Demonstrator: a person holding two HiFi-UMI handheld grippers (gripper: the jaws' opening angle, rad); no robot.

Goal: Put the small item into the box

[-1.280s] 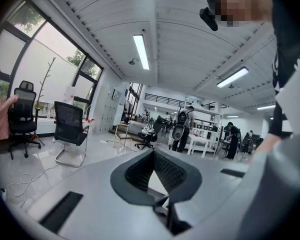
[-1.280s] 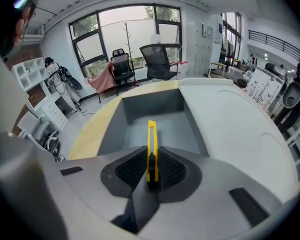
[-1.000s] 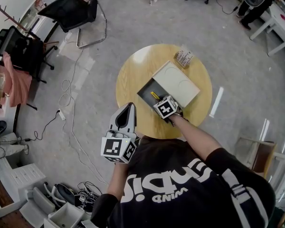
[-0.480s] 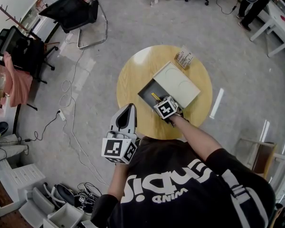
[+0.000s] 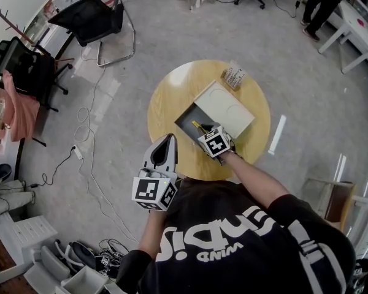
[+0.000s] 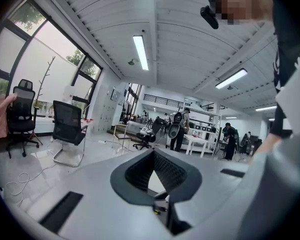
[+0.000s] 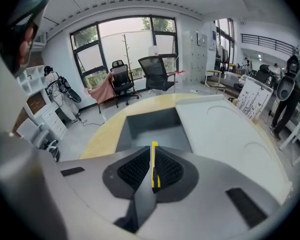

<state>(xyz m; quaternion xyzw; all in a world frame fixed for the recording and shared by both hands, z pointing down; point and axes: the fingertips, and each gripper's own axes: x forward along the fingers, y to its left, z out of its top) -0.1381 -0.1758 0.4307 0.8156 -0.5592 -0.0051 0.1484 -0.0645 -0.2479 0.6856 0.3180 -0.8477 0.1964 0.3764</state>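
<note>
The right gripper (image 7: 152, 150) has its two jaws pressed shut on the small item (image 7: 153, 165). The item is a thin, flat yellow stick with a black bit near its middle. It stands on its edge between the black ribbed pads, and its front end pokes out past the tips. It points at the open part of the grey box (image 7: 152, 126). In the head view the yellow end (image 5: 198, 125) shows over the near edge of that dark open part. The box's pale lid (image 5: 224, 109) covers the rest of the box. The box sits on a round wooden table (image 5: 165, 106). A small packet (image 5: 234, 75) lies near the far edge of the table. The left gripper (image 6: 153, 152) is off to the side, away from the table, with its jaws closed on nothing.
</note>
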